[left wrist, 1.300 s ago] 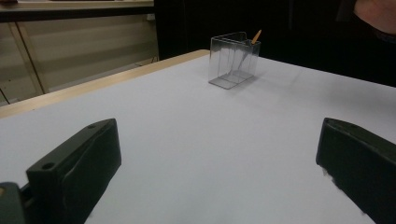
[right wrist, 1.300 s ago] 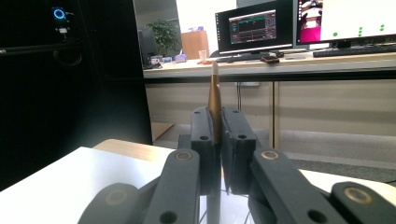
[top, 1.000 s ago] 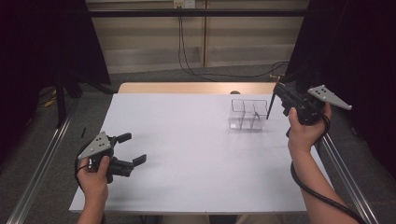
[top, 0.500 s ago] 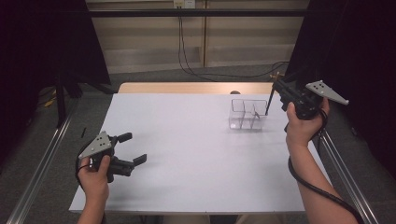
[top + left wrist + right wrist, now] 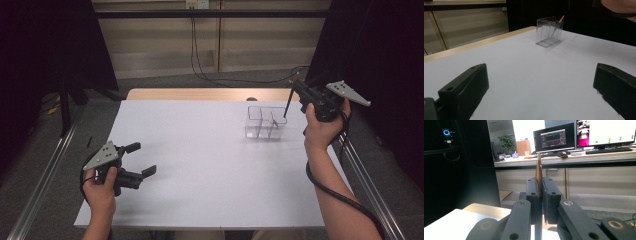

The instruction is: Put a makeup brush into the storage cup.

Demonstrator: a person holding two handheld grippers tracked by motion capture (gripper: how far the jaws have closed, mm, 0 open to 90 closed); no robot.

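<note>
The right gripper is held up over the far right edge of the white table, its jaws pinched tight on a thin dark stick, probably a pen or brush, whose lower end slants down toward the clear plastic organizer box. In the right gripper view the stick rises between the two black pads, brown along its shaft with a pale tip, though its exact kind is hard to read. From the high view the lower tip hangs just over the box's right-hand compartment; whether it touches the wall I cannot tell. The box stands upright on the far right part of the table, divided into compartments. The left gripper rests low near the table's near left corner, jaws spread wide with nothing between them, and its own view looks across bare tabletop toward the box.
</note>
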